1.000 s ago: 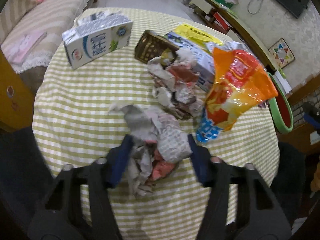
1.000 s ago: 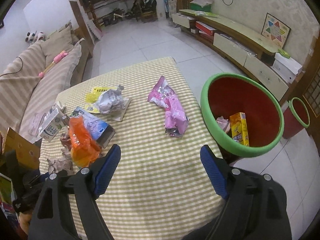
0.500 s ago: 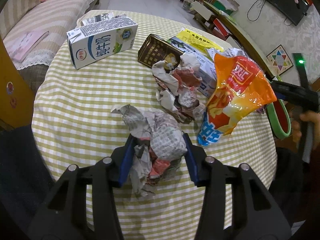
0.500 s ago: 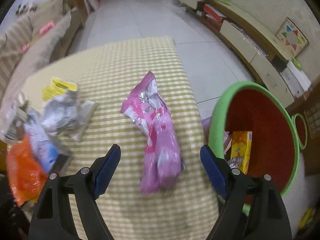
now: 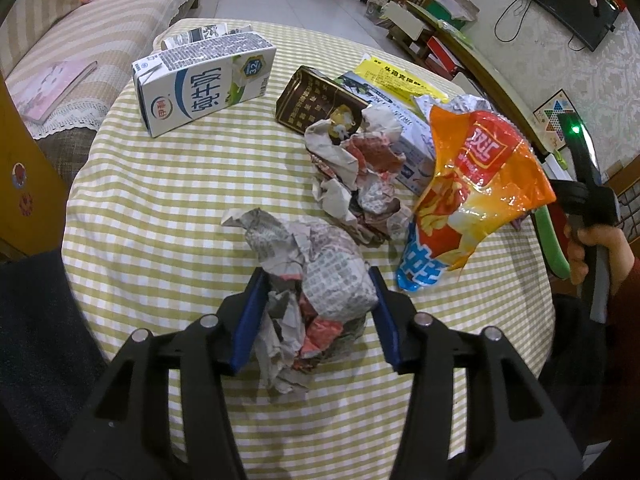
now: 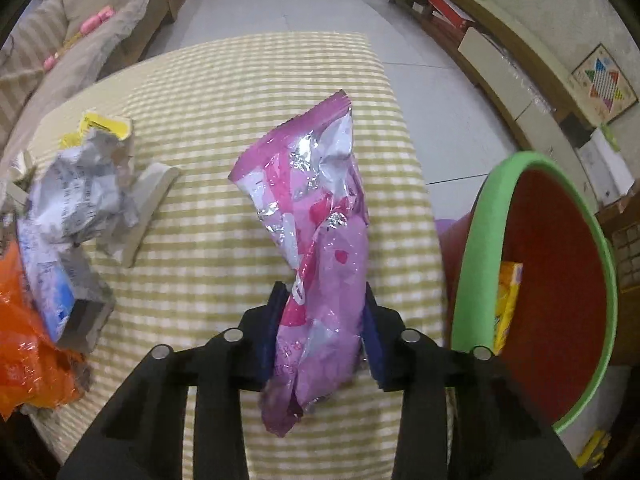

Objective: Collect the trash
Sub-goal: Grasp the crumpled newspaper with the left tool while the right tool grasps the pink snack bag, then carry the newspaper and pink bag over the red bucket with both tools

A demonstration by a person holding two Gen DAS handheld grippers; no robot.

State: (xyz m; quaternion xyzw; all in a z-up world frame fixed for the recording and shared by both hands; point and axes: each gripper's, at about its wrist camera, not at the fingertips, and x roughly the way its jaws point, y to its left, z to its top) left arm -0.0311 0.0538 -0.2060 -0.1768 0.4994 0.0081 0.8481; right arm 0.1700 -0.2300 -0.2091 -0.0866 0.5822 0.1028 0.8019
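Left wrist view: the left gripper (image 5: 318, 312) sits at the bottom centre of the frame with its blue pads narrowed onto a crumpled newspaper wad (image 5: 316, 280); both pads touch its sides, so it appears gripped, though the wad rests on the checked tablecloth (image 5: 160, 208). The wad should be very light and springy, so it will squash rather than resist; the bulky middle where the pads sit looks like the sound place to hold, since loose tails would tear or slip. Above it, at centre, lies a second heap of crumpled paper (image 5: 356, 176), with an orange snack bag (image 5: 476, 184) at the right, a milk carton (image 5: 204, 84) at upper left and a dark brown box (image 5: 316, 100) beside it. At the right edge a hand (image 5: 600, 256) holds the other tool.

Right wrist view: the right gripper (image 6: 324, 332) at lower centre has its pads closed in on the lower part of a pink foil bag (image 6: 316, 240), which stretches up the middle of the frame over the tablecloth. The bag looks empty, light, thin and slick; a pinch across its crumpled lower body, as here, should hold better than the smooth flat top. The green-rimmed red bin (image 6: 480, 248) stands at the right, beside the table edge, with a yellow packet (image 6: 506, 300) inside.
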